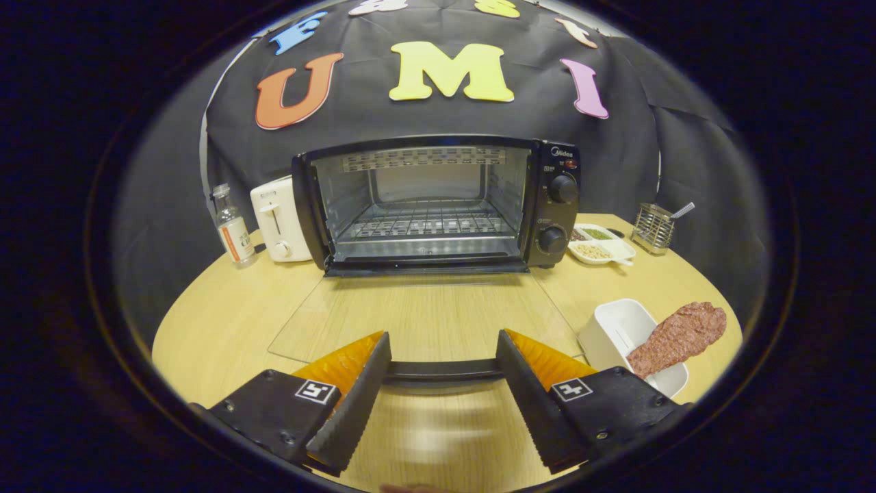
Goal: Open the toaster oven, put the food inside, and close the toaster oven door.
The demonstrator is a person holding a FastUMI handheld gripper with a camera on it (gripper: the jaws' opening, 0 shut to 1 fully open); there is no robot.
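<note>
While the glass door [424, 315] of the toaster oven [438, 205] is lying flat open on the wooden table [212, 329], its pane is so clear that only its edges and the dark handle bar [443, 370] are easy to make out, and both ends of that bar are hiding behind the fingers. The gripper [443, 356] is sitting with its fingers spread wide, one on each side of the handle bar, pinching nothing; whether either finger is touching the bar is hard to tell. The oven is standing at the far side of the table, beyond the fingers, its open cavity facing the near side, with a wire rack [426, 222] lying level inside and two knobs stacked on its right panel. The food, a brown meat-like slab [677, 337], is resting in a white dish [619, 329] to the right of the fingers and just beside the right one, its long axis running from near-left to far-right, the far end sticking out over the dish rim. The dish's near corner is cut off behind the right finger. A white toaster [277, 219] and a small bottle [233, 229] are standing left of the oven; a divided snack tray [602, 243] and a wire holder [653, 227] are sitting to its right.
</note>
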